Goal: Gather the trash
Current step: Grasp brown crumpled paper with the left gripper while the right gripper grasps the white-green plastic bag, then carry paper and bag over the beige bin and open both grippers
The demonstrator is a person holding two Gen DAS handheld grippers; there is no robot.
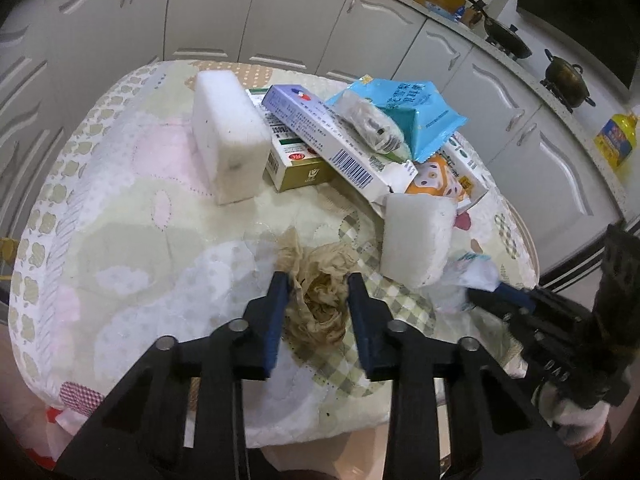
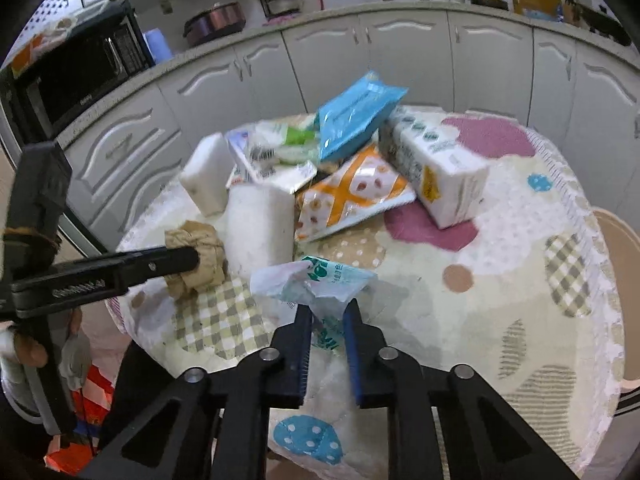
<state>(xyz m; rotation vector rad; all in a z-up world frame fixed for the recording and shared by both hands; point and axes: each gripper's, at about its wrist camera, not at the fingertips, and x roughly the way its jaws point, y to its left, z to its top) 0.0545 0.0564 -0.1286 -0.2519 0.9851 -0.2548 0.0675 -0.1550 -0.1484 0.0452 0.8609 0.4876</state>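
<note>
A crumpled brown paper ball (image 1: 320,300) lies near the front edge of the quilt-covered table (image 1: 120,208). My left gripper (image 1: 319,278) has its blue pads pressed against both sides of the ball. In the right wrist view the left gripper's fingers (image 2: 176,260) reach the same paper ball (image 2: 200,252) from the left. A white and teal plastic wrapper (image 2: 316,280) sticks up between the pads of my right gripper (image 2: 328,306), which is shut on it. The left wrist view shows the right gripper (image 1: 494,290) pinching this wrapper (image 1: 468,276) at the table's right edge.
Behind the grippers stands a pile: two white foam blocks (image 1: 228,136) (image 1: 416,240), cartons (image 1: 320,136), a blue pouch (image 2: 356,112), an orange packet (image 2: 352,196) and a tissue pack (image 2: 436,168). A red bag (image 2: 92,392) hangs below the table's left edge. Cabinets (image 1: 280,12) run behind.
</note>
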